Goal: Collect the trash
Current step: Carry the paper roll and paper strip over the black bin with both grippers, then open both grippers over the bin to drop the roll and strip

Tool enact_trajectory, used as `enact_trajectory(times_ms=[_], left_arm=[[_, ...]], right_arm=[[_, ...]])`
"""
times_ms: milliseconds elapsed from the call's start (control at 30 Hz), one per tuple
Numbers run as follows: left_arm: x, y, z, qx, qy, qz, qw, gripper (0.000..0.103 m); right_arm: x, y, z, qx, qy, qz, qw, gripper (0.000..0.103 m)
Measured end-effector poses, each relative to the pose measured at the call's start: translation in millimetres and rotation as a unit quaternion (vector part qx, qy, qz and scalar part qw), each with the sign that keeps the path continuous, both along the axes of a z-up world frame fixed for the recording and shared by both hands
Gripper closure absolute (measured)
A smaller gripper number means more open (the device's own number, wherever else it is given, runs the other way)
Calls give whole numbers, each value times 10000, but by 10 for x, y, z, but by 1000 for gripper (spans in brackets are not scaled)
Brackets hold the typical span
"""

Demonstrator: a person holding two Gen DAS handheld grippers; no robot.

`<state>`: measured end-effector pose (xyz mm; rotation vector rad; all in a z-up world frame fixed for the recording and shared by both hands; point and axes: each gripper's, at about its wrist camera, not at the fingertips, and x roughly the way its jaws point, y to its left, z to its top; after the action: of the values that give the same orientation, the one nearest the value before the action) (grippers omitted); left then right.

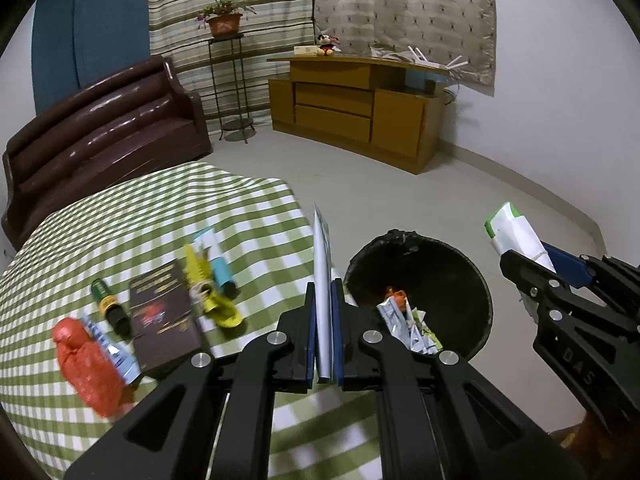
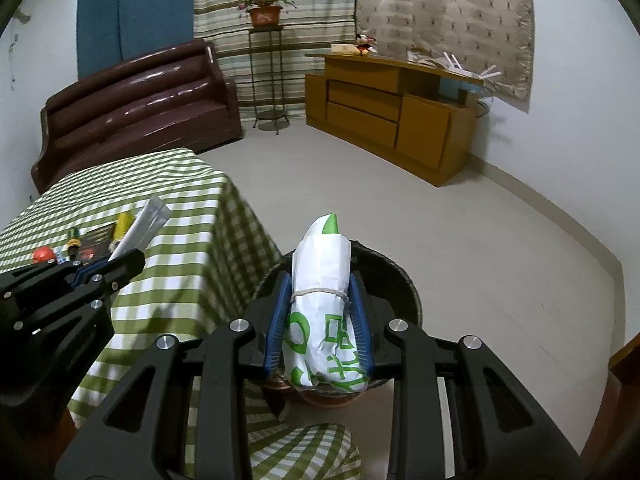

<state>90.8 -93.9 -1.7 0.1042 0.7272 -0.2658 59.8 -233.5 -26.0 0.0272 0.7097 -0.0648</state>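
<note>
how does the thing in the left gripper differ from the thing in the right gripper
The silver sachet in the left gripper is flat, thin and plain; the white paper bundle in the right gripper is thick and rounded, with green print. The bundle has a rubber band round its middle; the sachet has none. The right gripper's pads sit wide apart round the bundle; the left's are nearly together. Both are clamped and stick out past the fingertips, near the black bin.

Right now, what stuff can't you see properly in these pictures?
- Right wrist view: the white-and-green paper bundle in the right gripper hides most of the trash bin.
- Left wrist view: the silver packet in the left gripper shows edge-on, its face unseen.
- Left wrist view: the red bag is blurred.
- Left wrist view: the dark booklet has print too small to read.
</note>
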Motion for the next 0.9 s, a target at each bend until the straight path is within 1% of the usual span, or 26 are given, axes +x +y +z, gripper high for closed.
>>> enact_trajectory(times_ms=[533,900], left_arm=[[340,-496,-137,144,156,-353,9992,95],[549,-733,-209,251,298,-449,9982,95]], right_arm=[[267,-359,-236,154,165,-363,9991,74],[446,-592,-410,294,308,-524,9977,74]])
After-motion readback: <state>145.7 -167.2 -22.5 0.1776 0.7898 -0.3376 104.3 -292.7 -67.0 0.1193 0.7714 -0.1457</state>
